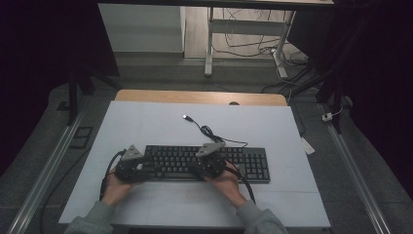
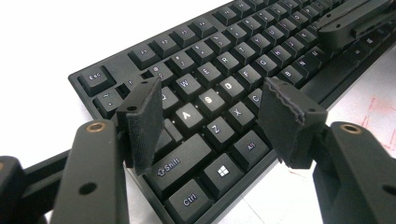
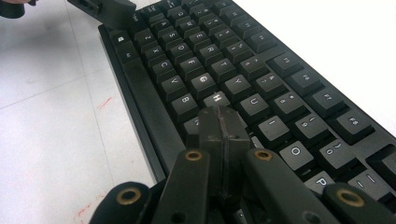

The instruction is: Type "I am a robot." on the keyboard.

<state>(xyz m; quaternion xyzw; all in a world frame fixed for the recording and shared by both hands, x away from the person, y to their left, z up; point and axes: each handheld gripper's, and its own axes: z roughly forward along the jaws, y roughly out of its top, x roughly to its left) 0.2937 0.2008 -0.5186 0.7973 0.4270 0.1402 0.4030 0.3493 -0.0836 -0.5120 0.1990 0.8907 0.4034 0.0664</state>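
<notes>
Overhead, a black keyboard (image 1: 207, 163) is seen lying on the near half of the white table (image 1: 146, 126), its cable trailing away toward the far edge. Both grippers are held over it: the left gripper (image 1: 139, 165) at the keyboard's left end, the right gripper (image 1: 207, 163) near its middle.

From the left gripper view, the left gripper (image 2: 212, 123) is shown with its fingers (image 2: 142, 123) spread wide and nothing held between them; they hang above the A, S and Z keys, and contact with any key cannot be made out.

From the right gripper view, the right gripper (image 3: 223, 122) is shown with its fingers pressed together into one blunt tip, set just by the H key (image 3: 216, 98), with the key beneath the tip hidden. Nothing is pinched.

Key pressing appears to be the step in hand. It would be done best if the closed tip were brought straight down on the centre of one key, so that neighbours are not caught, with the left fingers kept lifted clear.
</notes>
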